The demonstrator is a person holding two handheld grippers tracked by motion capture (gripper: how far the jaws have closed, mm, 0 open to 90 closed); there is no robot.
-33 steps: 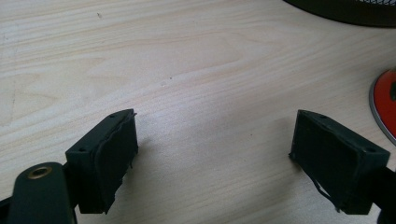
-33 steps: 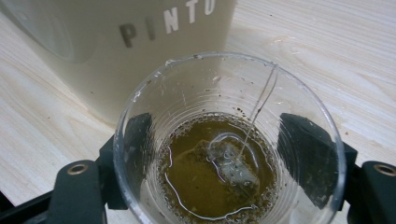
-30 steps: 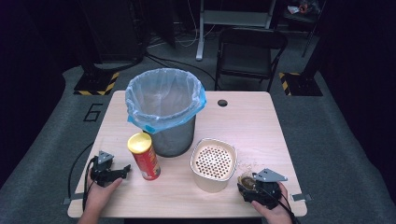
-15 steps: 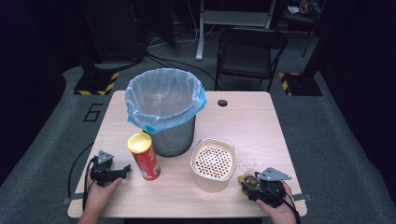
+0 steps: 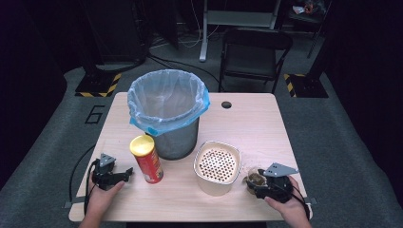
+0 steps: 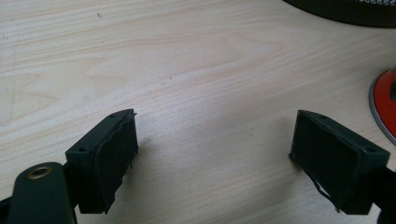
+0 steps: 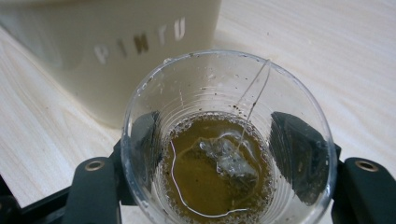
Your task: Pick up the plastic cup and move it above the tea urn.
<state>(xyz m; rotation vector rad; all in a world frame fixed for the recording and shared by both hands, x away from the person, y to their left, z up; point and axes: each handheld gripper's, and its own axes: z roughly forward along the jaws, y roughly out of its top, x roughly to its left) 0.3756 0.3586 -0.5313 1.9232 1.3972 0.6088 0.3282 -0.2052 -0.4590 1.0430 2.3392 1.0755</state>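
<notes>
My right gripper (image 7: 224, 158) has just been closing; its jaws now clasp the clear plastic cup of brown tea with a teabag (image 7: 229, 140), upright beside the cream perforated-top container (image 5: 217, 166), presumably for straining. My left gripper (image 6: 215, 158) rests wide open, empty, near the red crisp tube (image 5: 146, 159).

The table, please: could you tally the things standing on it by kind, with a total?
Lined bin: 1
Crisps can: 1
Cream perforated-top container: 1
Clear cup with tea bag: 1, gripped by the right tongs
Total: 4
</notes>
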